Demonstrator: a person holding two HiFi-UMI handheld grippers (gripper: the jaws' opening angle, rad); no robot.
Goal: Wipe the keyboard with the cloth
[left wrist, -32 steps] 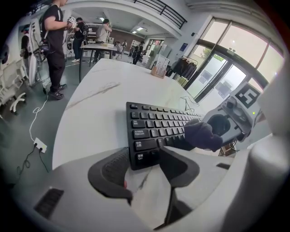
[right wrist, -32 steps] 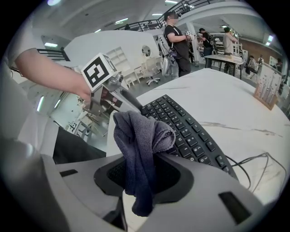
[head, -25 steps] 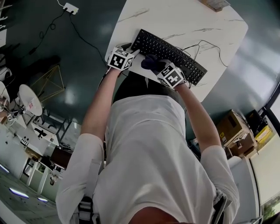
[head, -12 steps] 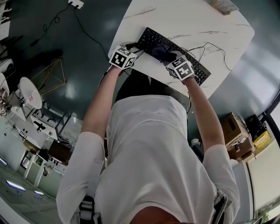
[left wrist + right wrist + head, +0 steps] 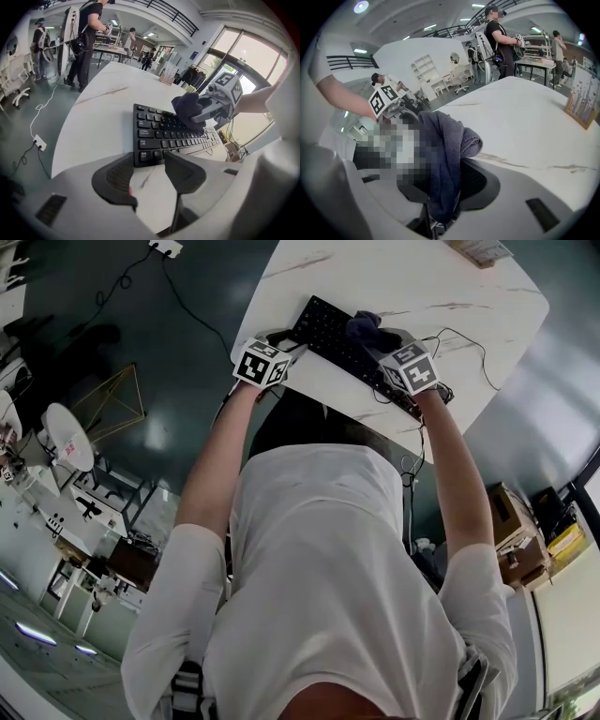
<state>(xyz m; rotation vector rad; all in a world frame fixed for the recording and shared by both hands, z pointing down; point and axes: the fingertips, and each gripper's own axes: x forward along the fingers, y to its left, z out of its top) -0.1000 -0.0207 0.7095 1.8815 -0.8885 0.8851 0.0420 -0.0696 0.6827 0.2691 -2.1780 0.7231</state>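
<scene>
While the person leans over the single white marble table (image 5: 412, 277), two grippers work at one black keyboard (image 5: 328, 329) that lies slantwise near the table's lower left edge in the head view. One dark blue cloth (image 5: 364, 329) is in play. The right gripper (image 5: 375, 337) has its two jaws clamped on it, and the right gripper view shows the fabric pinched deep between them, its bunched free end bulging up past the tips at the frame's centre. In the left gripper view the cloth rests on the keys in the upper middle of the keyboard, right of centre in the frame.

The left gripper (image 5: 286, 346) sits at the keyboard's left end, at the centre left of the head view. Its two jaws stand apart with nothing between them, and the keyboard's near corner shows just beyond the gap; whether they touch it I cannot tell.

One thin black cable (image 5: 459, 338) loops over the tabletop right of the keyboard. One wooden stand (image 5: 581, 105) is at the right edge of the right gripper view. One white power strip (image 5: 40, 142) lies on the dark floor at the left.
</scene>
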